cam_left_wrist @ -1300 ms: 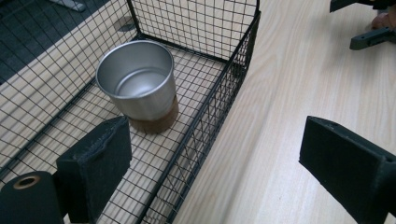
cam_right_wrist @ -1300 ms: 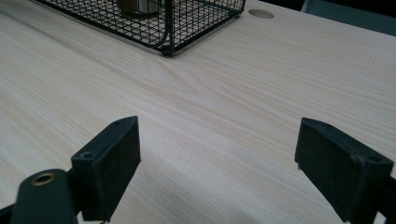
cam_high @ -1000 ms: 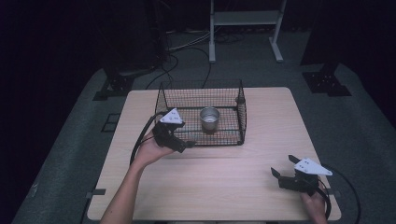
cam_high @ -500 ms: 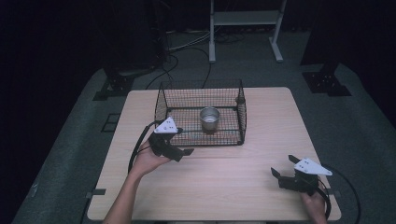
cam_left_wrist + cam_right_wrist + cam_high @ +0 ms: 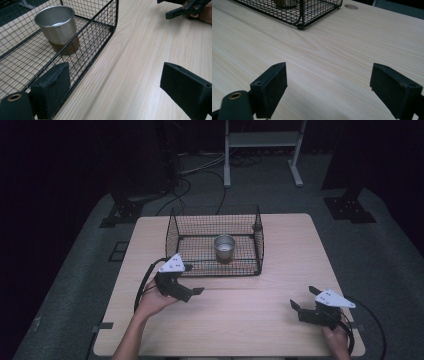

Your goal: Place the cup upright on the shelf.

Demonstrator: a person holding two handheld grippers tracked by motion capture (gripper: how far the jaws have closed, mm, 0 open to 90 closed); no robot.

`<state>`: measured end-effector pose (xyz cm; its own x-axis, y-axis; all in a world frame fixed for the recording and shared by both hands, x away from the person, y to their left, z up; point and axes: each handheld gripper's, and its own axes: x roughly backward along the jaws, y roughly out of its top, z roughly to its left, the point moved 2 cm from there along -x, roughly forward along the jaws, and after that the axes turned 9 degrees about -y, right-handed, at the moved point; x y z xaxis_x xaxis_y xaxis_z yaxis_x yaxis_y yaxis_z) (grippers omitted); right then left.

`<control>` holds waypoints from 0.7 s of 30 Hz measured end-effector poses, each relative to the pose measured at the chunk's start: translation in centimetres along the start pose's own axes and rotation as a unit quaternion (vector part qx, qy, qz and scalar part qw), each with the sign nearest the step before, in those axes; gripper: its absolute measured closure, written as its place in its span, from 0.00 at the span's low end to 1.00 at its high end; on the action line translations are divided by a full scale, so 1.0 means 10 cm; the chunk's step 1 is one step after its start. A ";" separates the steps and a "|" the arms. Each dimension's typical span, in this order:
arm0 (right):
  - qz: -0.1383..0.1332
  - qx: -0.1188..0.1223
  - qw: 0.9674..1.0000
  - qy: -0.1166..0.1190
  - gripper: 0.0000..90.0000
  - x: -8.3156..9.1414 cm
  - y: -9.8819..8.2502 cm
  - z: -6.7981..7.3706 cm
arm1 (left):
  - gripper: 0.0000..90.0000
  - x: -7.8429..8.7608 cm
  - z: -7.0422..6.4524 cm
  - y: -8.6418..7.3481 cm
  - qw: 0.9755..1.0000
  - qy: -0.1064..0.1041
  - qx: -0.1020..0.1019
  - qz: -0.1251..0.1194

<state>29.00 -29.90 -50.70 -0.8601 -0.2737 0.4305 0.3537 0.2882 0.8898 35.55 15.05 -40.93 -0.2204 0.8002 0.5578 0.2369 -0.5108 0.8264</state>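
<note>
The steel cup point(image 5: 224, 248) stands upright on the floor of the wire basket point(image 5: 172, 232), just right of the basket's middle and nearer its front wall; its long axis runs straight up, mouth open to the ceiling. In the left gripper view the cup point(image 5: 57, 27) sits at about eleven o'clock from the jaws, behind the basket's front mesh, so the way in looks to be over the rim rather than straight ahead. The left gripper point(image 5: 192, 291) hangs just off the basket's front left corner, and from it the cup lies at roughly one o'clock in the high view. Its jaws stand well apart with nothing between them, only bare worktop point(image 5: 250, 320) beneath. The right gripper point(image 5: 301, 299) rests near the worktop's front right corner, well apart from the basket, with the cup at about ten o'clock; its jaws too gape wide and hold nothing. The left hand is plainly the nearer one for any reach to the cup.
</note>
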 end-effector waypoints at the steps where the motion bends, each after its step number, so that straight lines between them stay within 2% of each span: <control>1: 0.000 0.000 1.000 0.000 0.15 0.00 0.00 0.00 | 0.09 0.01 0.00 -0.03 1.000 0.000 0.003 -0.004; 11: 0.000 0.003 1.000 0.000 0.15 0.00 0.00 0.00 | 0.09 0.04 -0.09 -0.19 1.000 0.004 0.008 -0.017; 21: 0.000 0.006 1.000 -0.001 0.15 0.00 0.00 0.01 | 0.09 0.04 -0.19 -0.33 1.000 0.015 0.006 -0.016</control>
<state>28.98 -29.80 -50.72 -0.8611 -0.2713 0.4299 0.3489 0.2997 0.8880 32.89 16.45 -43.34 -0.2567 0.8064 0.5328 0.2405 -0.4806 0.8433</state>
